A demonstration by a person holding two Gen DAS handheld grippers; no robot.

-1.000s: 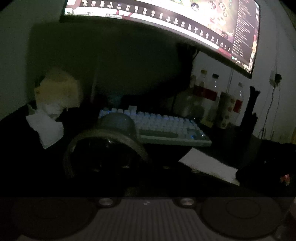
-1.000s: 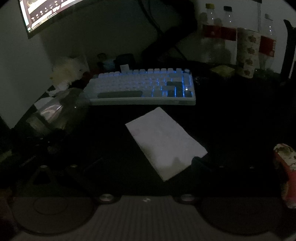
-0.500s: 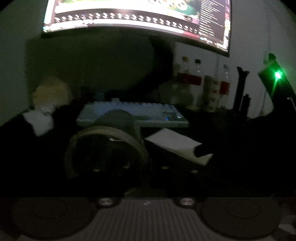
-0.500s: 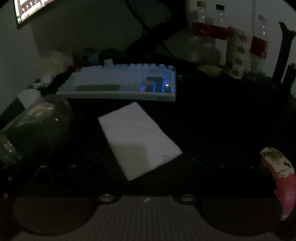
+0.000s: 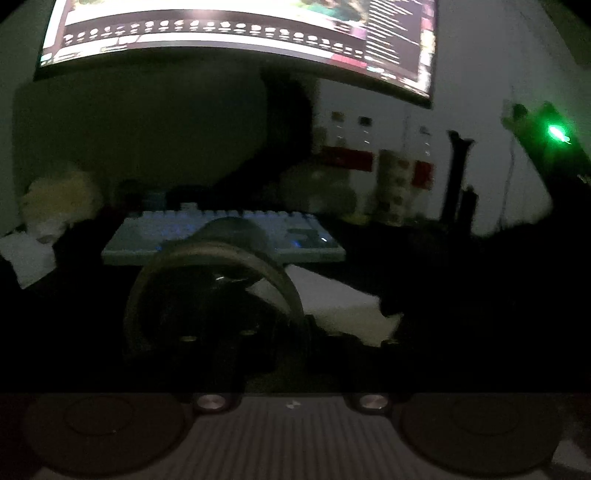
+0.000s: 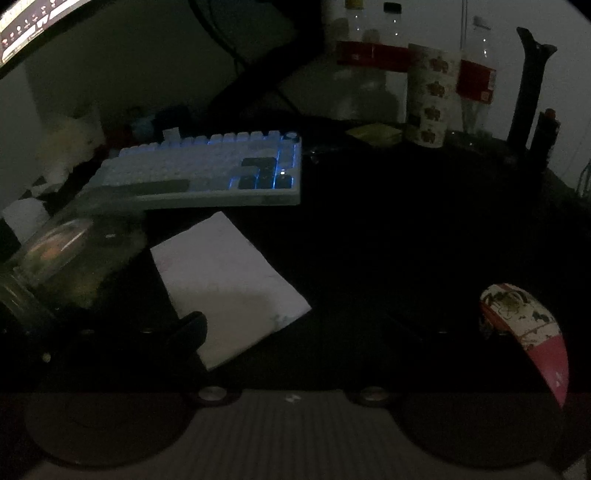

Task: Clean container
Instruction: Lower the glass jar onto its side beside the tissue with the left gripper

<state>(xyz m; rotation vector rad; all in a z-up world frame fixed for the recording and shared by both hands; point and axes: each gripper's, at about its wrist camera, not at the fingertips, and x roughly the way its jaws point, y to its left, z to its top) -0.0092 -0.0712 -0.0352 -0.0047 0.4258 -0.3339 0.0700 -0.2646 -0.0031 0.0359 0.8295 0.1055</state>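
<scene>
The scene is very dark. A clear glass jar (image 5: 214, 295) lies on its side with its open mouth toward the left wrist camera; my left gripper (image 5: 258, 332) appears shut on its rim, though the fingers are hard to see. The jar also shows at the left of the right wrist view (image 6: 70, 266). A folded white paper towel (image 6: 225, 284) lies flat on the dark desk; it shows in the left wrist view (image 5: 332, 302) too. My right gripper (image 6: 295, 328) is open, its left finger (image 6: 192, 325) over the towel's near left corner.
A backlit white keyboard (image 6: 207, 173) lies behind the towel, under a wide monitor (image 5: 236, 33). Bottles (image 6: 369, 55) and a paper cup (image 6: 428, 99) stand at the back right. A red and white mouse (image 6: 524, 325) lies at the right. Crumpled tissues (image 5: 55, 206) sit at the left.
The right gripper has moved right and forward, so the towel now sits by its left finger. The left gripper with the jar has swung left toward the towel.
</scene>
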